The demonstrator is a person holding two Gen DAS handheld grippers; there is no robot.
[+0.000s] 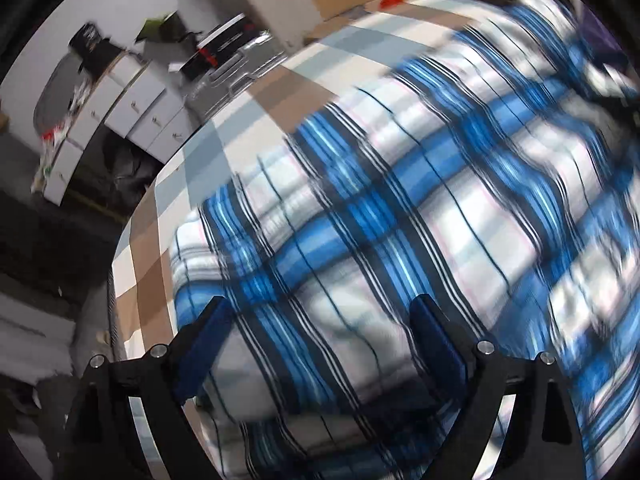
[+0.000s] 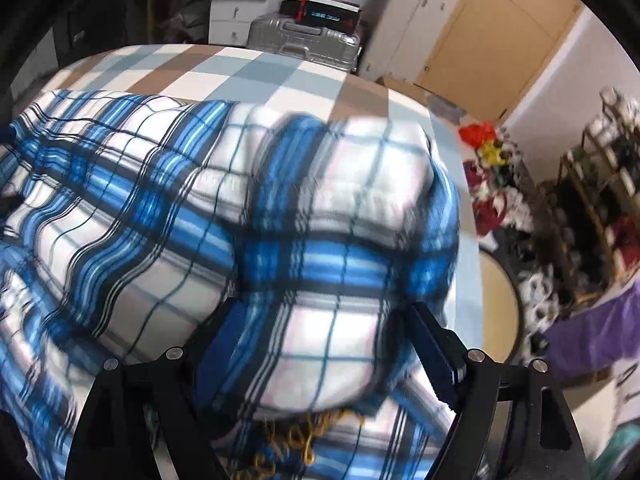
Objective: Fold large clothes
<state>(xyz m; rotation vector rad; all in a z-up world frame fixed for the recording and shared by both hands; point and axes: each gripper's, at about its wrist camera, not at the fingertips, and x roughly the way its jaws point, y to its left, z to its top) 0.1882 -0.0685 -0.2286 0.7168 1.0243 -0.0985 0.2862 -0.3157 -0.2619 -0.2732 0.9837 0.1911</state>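
Checked cloth (image 1: 248,112) in tan, white and grey-blue covers your table, with drawers and a silver suitcase (image 2: 304,42) behind at twelve o'clock. Across it lies the blue plaid garment (image 1: 400,208), thick and soft; judge it light but floppy and bulky, apt to sag and bunch. Your left gripper (image 1: 322,320) stands wide, pads clear of the fabric. Your right gripper (image 2: 324,320) is also wide, a rounded fold between its fingers, unpinched. Take layered edges or corners, not the middle.

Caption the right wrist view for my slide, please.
Right gripper open over a bunched blue plaid blanket on a checked bed.
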